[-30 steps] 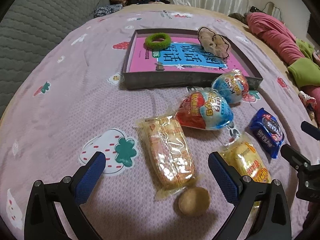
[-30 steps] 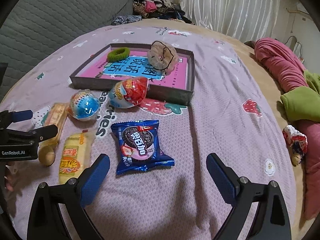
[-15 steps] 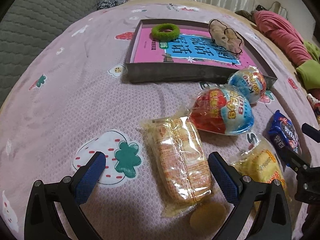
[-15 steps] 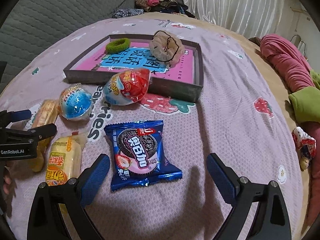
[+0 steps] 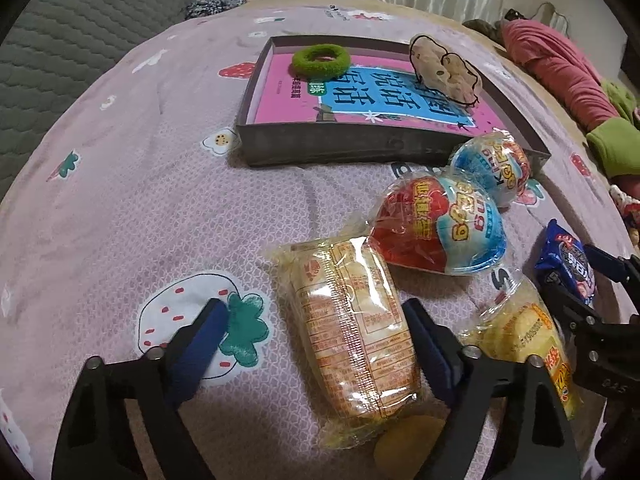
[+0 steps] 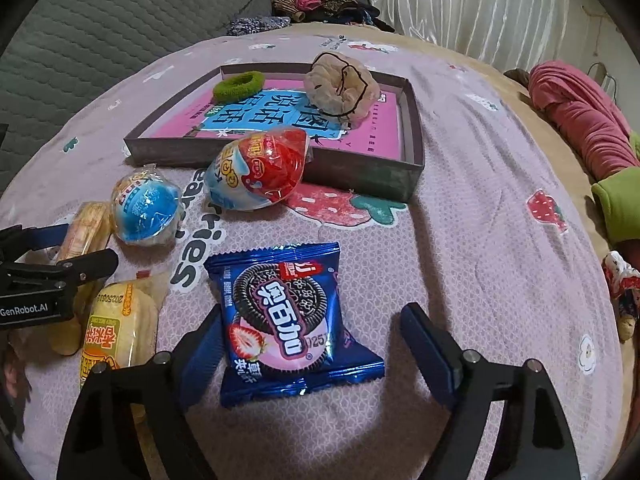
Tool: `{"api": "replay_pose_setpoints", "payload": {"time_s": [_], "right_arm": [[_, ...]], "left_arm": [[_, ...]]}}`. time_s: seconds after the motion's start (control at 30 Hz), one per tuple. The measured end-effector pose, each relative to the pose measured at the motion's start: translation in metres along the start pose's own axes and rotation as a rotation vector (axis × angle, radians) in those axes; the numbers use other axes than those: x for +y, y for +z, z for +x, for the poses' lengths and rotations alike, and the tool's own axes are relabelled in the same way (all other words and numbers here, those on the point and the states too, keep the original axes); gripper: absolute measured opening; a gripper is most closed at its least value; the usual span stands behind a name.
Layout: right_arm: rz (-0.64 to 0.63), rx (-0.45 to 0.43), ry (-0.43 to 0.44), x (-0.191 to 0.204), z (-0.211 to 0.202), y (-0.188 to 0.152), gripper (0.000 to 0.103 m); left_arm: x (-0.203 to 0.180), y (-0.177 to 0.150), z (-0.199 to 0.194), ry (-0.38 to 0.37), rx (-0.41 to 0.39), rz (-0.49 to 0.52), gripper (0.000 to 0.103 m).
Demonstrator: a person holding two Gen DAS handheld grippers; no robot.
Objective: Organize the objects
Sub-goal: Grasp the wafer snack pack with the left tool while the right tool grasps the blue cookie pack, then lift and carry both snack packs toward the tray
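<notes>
Pink bedspread (image 5: pixel 132 184) printed with strawberries covers the bed, with a grey quilted cushion (image 6: pixel 100 28) at the far left and white curtains (image 6: pixel 480 4) behind. On the left, the left gripper (image 5: pixel 316 330) points down at a long clear-wrapped cracker pack (image 5: pixel 352 336); its fingers (image 5: pixel 208 330) have just been closing and stand apart on either side of the pack, the right one just beside the wrapper, the left one well clear over a strawberry print, so nothing is gripped. A small round tan object (image 5: pixel 408 446) lies just below the pack's near end. Farther back sits a shallow dark tray (image 5: pixel 360 148) with a pink and blue printed bottom, holding a green hair ring (image 5: pixel 320 62) at its left and a beige scrunchie (image 5: pixel 444 70) at its right. In front of the tray lie a red and blue wrapped egg (image 5: pixel 440 228) and a smaller blue wrapped egg (image 5: pixel 492 170). Next comes a yellow wrapped cake (image 5: pixel 524 344), then a blue cookie packet (image 6: pixel 288 320). The right gripper (image 6: pixel 312 338) hovers over that packet; its fingers (image 6: pixel 424 342) have also just been closing, the left one at the packet's edge, the right one apart from it, so the packet lies loose between them. At the far right, red and green clothing (image 6: pixel 580 120) is bunched along the bed's edge.
</notes>
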State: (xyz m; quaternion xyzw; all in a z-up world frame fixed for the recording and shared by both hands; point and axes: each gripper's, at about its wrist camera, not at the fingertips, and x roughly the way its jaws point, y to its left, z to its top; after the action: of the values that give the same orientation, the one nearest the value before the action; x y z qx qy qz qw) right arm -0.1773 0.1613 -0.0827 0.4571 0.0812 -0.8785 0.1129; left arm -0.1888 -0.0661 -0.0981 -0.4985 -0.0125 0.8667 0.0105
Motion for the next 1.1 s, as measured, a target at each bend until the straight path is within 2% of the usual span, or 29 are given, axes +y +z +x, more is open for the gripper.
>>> {"api": "replay_pose_setpoints", "payload": {"time_s": [0.1, 0.23, 0.3, 0.37, 0.6, 0.8, 1.1], "right_arm": [[0.001, -0.007, 0.021, 0.001, -0.002, 0.000, 0.072], [0.000, -0.010, 0.039, 0.004, -0.004, -0.001, 0.062], [0.001, -0.013, 0.052, 0.005, -0.005, -0.001, 0.052], [-0.006, -0.013, 0.046, 0.006, -0.007, -0.001, 0.052], [0.000, -0.019, 0.038, 0.005, -0.013, 0.000, 0.052], [-0.004, -0.033, 0.022, 0.004, -0.023, 0.001, 0.052], [-0.006, -0.079, 0.047, 0.012, -0.055, 0.002, 0.052]], "left_arm": [[-0.002, -0.001, -0.003, -0.009, -0.001, 0.005, 0.070], [-0.005, -0.001, -0.006, -0.026, 0.002, 0.013, 0.048], [-0.006, -0.001, -0.007, -0.025, 0.001, 0.017, 0.046], [-0.007, -0.001, -0.007, -0.030, 0.002, 0.022, 0.042], [-0.003, 0.001, -0.013, -0.056, -0.014, 0.003, 0.040], [-0.005, 0.001, -0.021, -0.051, -0.027, 0.014, 0.040], [-0.005, 0.000, -0.053, -0.034, -0.075, 0.024, 0.040]]}}
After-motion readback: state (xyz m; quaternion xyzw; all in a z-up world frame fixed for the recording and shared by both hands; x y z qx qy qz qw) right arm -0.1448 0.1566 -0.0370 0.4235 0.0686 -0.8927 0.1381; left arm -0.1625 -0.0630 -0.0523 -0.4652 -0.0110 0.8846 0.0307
